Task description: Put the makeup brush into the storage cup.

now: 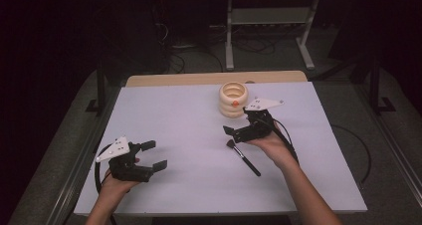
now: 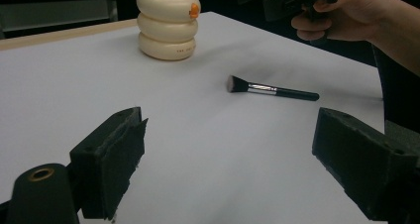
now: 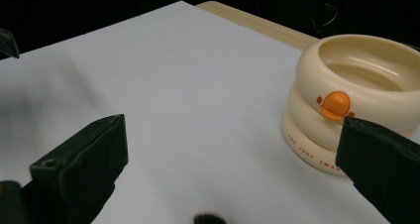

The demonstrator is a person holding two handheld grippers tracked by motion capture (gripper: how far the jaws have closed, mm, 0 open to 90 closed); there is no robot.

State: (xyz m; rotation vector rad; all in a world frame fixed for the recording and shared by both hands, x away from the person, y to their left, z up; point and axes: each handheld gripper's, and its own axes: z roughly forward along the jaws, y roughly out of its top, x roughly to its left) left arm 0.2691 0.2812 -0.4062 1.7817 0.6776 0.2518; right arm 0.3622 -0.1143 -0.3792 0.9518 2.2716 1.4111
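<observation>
Lying on the white table [image 1: 174,120] with its bristles pointing far-left and its handle near-right, the makeup brush [image 1: 243,157] sits just below the right gripper [image 1: 238,127], jaws apart, while the left gripper [image 1: 153,155], also spread, waits well apart.

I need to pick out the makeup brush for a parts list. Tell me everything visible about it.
The black-handled makeup brush lies flat on the white table, alone and untouched. It has a dark, pale-tipped bristle head, a shiny silver ferrule and a slim black handle. Its head points toward the cream ringed holder; the right tongs hover open near it.
</observation>
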